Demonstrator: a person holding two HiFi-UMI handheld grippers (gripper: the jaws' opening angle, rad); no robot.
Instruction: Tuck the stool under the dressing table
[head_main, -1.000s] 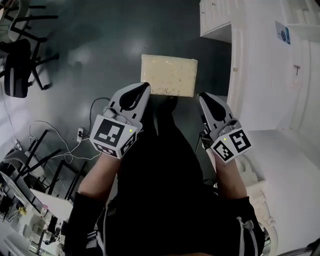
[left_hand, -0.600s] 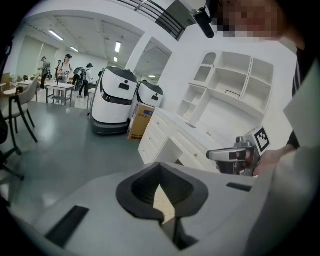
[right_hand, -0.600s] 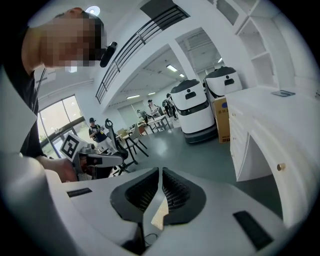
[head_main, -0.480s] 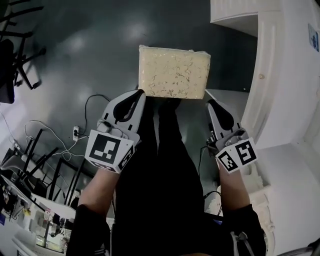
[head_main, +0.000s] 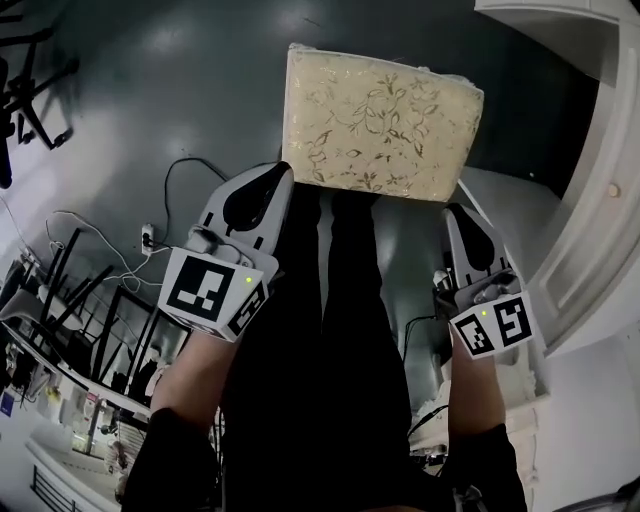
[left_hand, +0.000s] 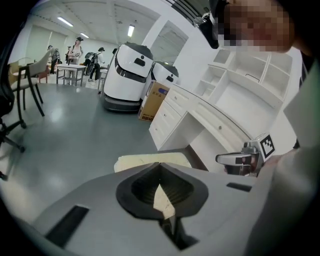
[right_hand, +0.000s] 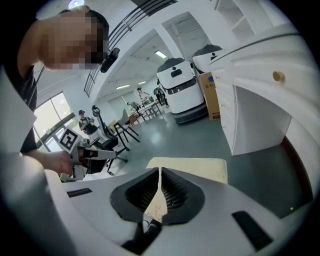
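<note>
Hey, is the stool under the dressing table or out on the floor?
Out. The stool stands on open floor, its whole top showing, beside the dressing table.

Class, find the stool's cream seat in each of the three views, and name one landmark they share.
Head view: stool upper centre.
Left gripper view: stool lower centre.
Right gripper view: stool lower centre.
Shared landmark: white dressing table, right side of every view.
</note>
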